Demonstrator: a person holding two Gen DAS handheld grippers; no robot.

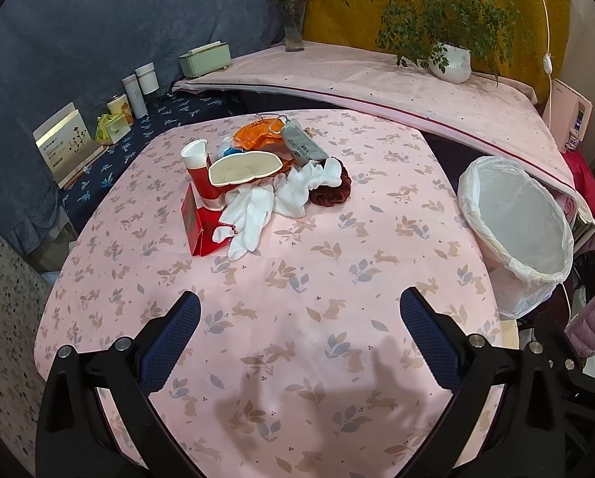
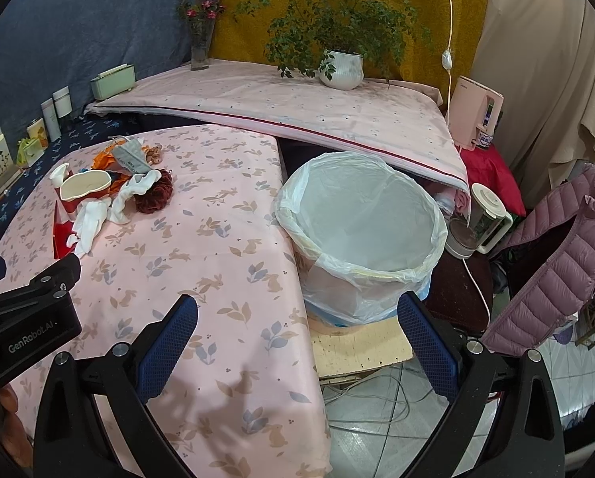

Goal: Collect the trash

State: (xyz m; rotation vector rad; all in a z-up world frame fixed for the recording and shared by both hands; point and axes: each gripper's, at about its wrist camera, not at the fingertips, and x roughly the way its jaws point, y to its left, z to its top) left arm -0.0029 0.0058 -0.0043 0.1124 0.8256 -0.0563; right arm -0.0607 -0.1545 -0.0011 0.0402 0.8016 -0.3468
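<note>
A heap of trash lies at the far side of the pink rabbit-print table (image 1: 297,286): a red box (image 1: 202,223), a red-and-white paper cup (image 1: 196,159), a cream paper tub (image 1: 245,167), crumpled white tissues (image 1: 253,211), an orange wrapper (image 1: 255,133), a grey packet (image 1: 303,144) and a dark red frilly piece (image 1: 335,191). A bin lined with a white bag (image 1: 514,223) stands off the table's right edge. My left gripper (image 1: 299,314) hangs open over the near table, nothing between its fingers. My right gripper (image 2: 297,318) is open near the bin (image 2: 361,231), also holding nothing. The heap (image 2: 106,191) shows far left there.
A raised pink-covered shelf (image 1: 377,79) behind carries a potted plant (image 1: 451,61), a flower vase (image 1: 293,28) and a green box (image 1: 205,59). Bottles and cards line the left (image 1: 138,91). A blender (image 2: 480,219), cables on the tiled floor and a purple jacket (image 2: 556,271) sit right.
</note>
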